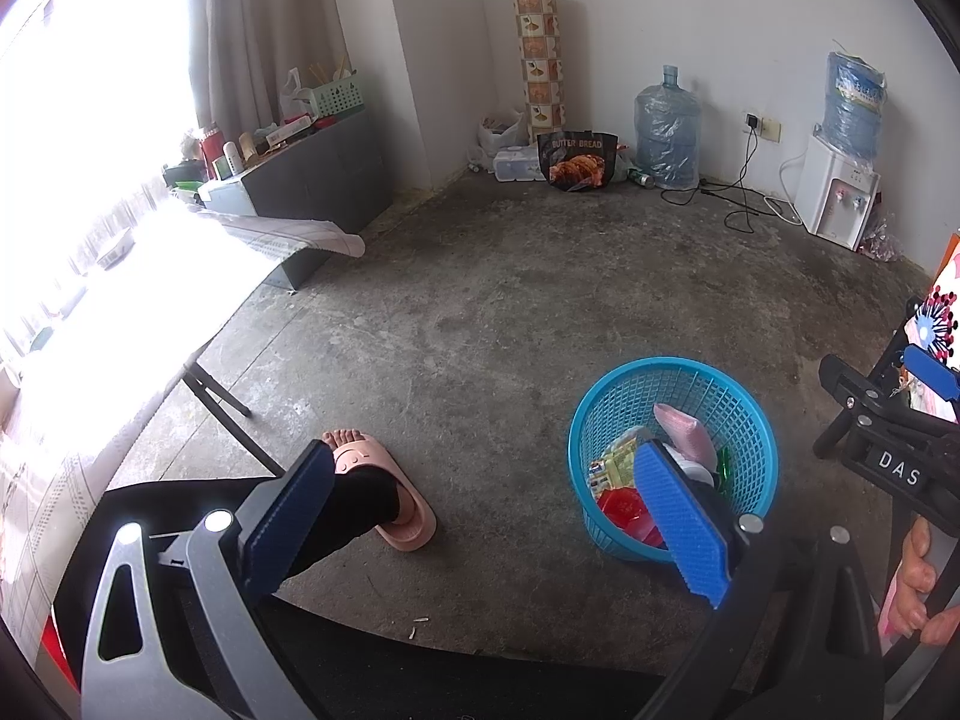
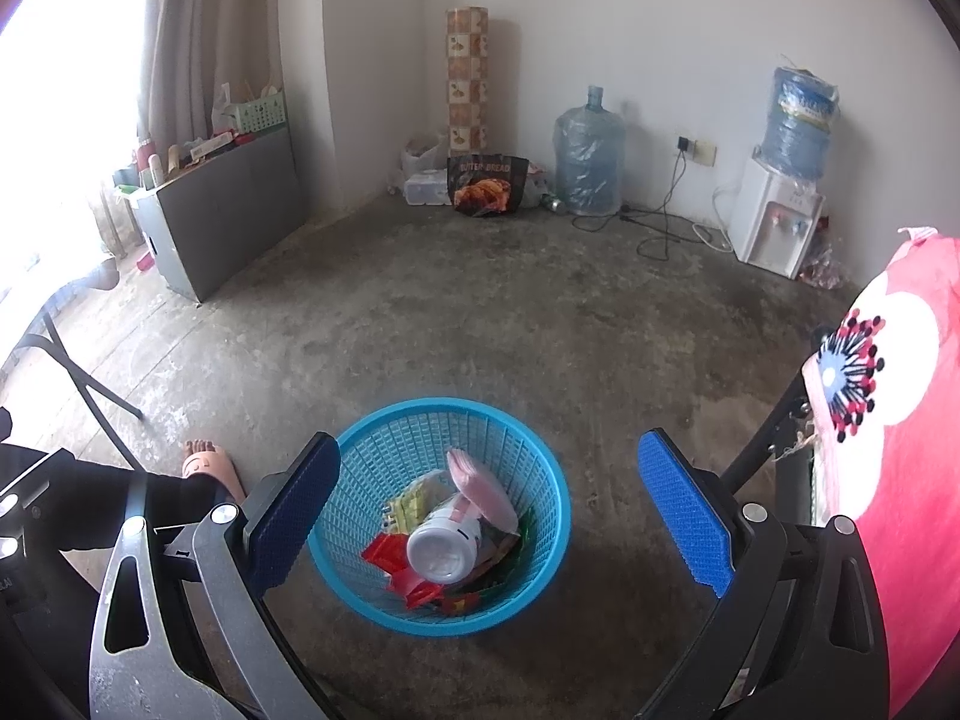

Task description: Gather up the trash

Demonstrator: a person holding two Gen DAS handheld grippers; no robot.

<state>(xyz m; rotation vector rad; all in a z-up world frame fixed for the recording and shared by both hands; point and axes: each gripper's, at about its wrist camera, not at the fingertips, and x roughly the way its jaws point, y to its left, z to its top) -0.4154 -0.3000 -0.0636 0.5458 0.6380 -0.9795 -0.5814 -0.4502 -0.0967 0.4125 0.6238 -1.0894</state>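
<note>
Floor (image 2: 480, 312): we see bare stained concrete | walls (image 2: 600, 30): plain white | window (image 1: 78, 120): we get glare at left, curtain (image 1: 258, 18) beside it | desk (image 1: 150, 276): cloth-covered, folding legs | grey cabinet (image 2: 228, 204): cluttered top | far wall: water dispenser (image 2: 774, 216), spare jug (image 2: 588, 156), patterned roll (image 2: 467, 78) in corner

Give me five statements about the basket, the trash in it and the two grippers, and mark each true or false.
1. The blue basket stands on the concrete floor. True.
2. The basket is empty. False: it holds a white bottle, a pink packet and red wrappers.
3. The right gripper is open and holds nothing. True.
4. The left gripper is shut on a wrapper. False: it is open and holds nothing.
5. The water dispenser lies tipped over. False: it stands upright by the wall.
</note>
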